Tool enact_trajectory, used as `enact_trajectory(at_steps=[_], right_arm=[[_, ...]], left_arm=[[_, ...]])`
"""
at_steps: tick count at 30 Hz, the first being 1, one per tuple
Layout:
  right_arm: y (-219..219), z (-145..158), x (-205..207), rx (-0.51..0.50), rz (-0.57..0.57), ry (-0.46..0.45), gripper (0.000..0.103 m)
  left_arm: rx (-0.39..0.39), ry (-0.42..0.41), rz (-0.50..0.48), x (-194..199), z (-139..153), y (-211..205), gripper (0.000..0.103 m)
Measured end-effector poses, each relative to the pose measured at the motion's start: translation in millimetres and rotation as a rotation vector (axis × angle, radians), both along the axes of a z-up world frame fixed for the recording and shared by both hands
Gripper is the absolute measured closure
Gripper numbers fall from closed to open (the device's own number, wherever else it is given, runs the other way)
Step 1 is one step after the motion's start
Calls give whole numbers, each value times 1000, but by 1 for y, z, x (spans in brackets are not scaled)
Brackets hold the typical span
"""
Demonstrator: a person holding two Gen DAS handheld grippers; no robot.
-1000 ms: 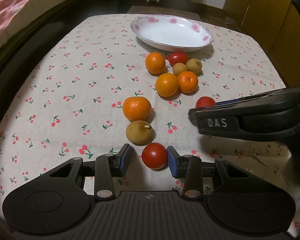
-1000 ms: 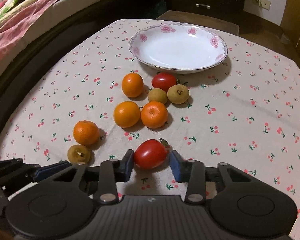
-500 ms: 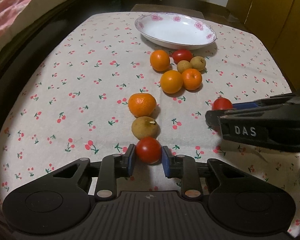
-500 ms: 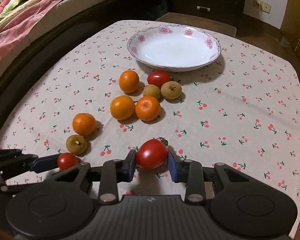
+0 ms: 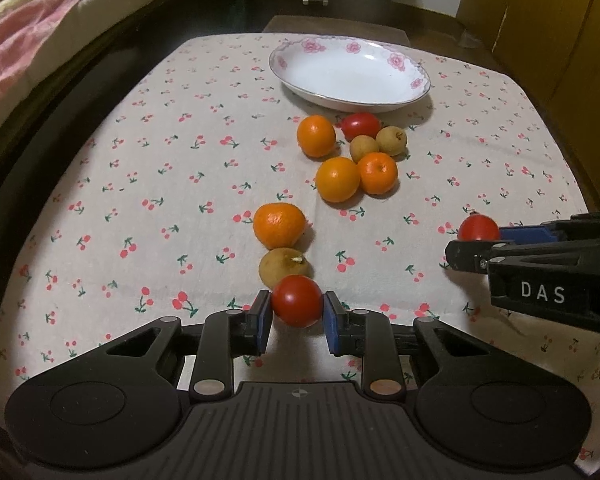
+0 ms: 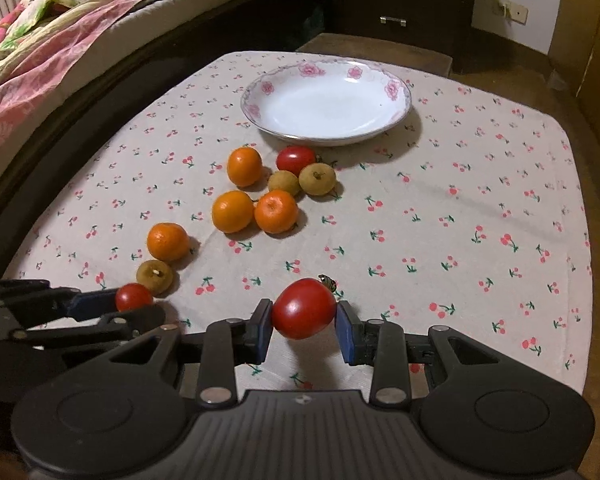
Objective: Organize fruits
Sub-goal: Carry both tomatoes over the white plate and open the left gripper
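Each claw has a tomato pinched between its blue pads, so both hands are loaded at once, which looks like a way to carry two fruits in one trip. The left claw (image 5: 297, 316) grips a small round tomato (image 5: 297, 306) across its widest part, pads on opposite sides, a hold that should keep a smooth round fruit from rolling out. Just beyond it a brown longan (image 5: 284, 267) and a tangerine (image 5: 278, 226) sit on the bench (image 5: 140, 168), the longan apparently touching or nearly touching the held tomato. The right claw (image 6: 304, 326) clamps a larger tomato (image 6: 303, 308), its stem end pointing up and away from the pads; the shadow on the cloth below suggests it is lifted clear. The white flowered dish (image 6: 400, 114) sits empty at the far side of the bench, the likely destination for both. In front of it lies a loose cluster: three oranges (image 6: 233, 211), another tomato (image 6: 296, 160) and two more longans (image 6: 318, 179), still unsorted. Both grips are only as narrow as the fruit allows; squeezing harder could bruise such soft skin.
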State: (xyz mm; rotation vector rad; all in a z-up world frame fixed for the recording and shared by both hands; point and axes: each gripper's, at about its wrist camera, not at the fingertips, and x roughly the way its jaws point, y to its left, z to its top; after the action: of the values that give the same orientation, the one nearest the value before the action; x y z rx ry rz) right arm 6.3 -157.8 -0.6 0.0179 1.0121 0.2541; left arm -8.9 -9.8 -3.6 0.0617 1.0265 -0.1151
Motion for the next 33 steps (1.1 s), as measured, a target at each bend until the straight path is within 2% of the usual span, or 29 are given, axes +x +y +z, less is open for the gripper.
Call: enact_trajectory(at_steps=[7, 13, 28, 33], right_arm=[[1, 13, 7, 14, 4, -25, 70], [1, 13, 18, 23, -9, -12, 70], [-8, 31, 64, 65, -29, -38, 70], [-13, 33, 81, 72, -36, -43, 70]], left_arm=[[-15, -5, -10, 10, 12, -4, 68], [-66, 1, 11, 30, 16, 2, 68], [-78, -53, -13, 87, 37, -12, 68], [-85, -46, -12, 107, 37, -16, 68]])
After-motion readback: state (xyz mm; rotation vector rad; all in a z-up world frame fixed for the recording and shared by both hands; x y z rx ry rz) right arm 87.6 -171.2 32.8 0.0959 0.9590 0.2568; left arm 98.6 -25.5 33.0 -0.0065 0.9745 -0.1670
